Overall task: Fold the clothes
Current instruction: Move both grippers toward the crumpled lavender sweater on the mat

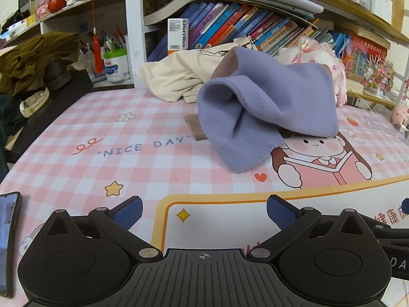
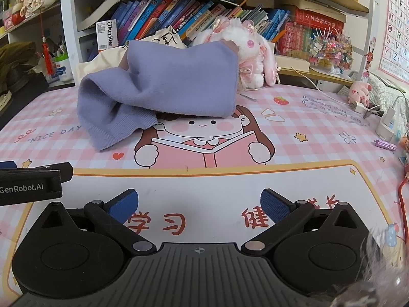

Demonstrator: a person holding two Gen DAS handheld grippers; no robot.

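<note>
A lilac knitted garment (image 1: pixel 265 107) lies bunched on the pink checked desk mat (image 1: pixel 102 158), its ribbed hem drooping toward me; the right wrist view shows the same lilac garment (image 2: pixel 163 87) over the cartoon girl print. Behind it sits a cream garment (image 1: pixel 179 76), also the cream garment (image 2: pixel 102 58). A brown piece pokes out under the lilac one (image 1: pixel 195 128). My left gripper (image 1: pixel 204 213) hovers open near the mat's front, well short of the cloth, nothing between its blue pads. My right gripper (image 2: pixel 199 206) is likewise open and empty, beside it.
A phone (image 1: pixel 10 240) lies at the left edge. Bookshelves with books (image 2: pixel 179 18) back the desk. A plush rabbit (image 2: pixel 250 51), a pink toy (image 2: pixel 360 92), chargers and cables (image 2: pixel 388 122) crowd the right. A dark olive cloth (image 1: pixel 35 56) and watch (image 1: pixel 33 102) sit far left.
</note>
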